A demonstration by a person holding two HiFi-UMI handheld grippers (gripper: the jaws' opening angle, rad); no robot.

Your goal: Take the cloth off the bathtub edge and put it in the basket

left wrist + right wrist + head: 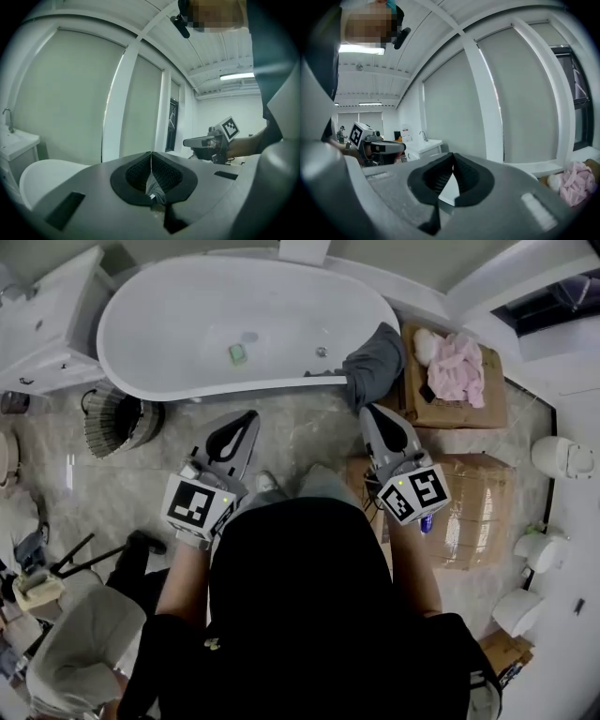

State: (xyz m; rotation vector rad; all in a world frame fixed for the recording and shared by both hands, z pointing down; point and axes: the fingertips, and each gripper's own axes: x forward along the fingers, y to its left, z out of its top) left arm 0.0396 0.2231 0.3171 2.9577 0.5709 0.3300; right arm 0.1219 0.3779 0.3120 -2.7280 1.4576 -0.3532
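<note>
A dark grey cloth (375, 364) hangs over the right end of the white bathtub's rim (281, 383). A ribbed woven basket (114, 423) lies on the floor by the tub's left end. My left gripper (248, 416) is shut and empty, held level just in front of the tub's near side. My right gripper (367, 411) is also shut and empty, its tips a little below the hanging cloth and apart from it. In the left gripper view the jaws (151, 158) meet with nothing between them. The right gripper view shows the same (452, 158).
A cardboard box (459, 413) with pink cloth (457, 369) stands right of the tub, and a larger wrapped box (478, 507) sits below it. A sink cabinet (47, 320) is at the upper left and a toilet (561, 457) at the right. A small green item (238, 353) lies in the tub.
</note>
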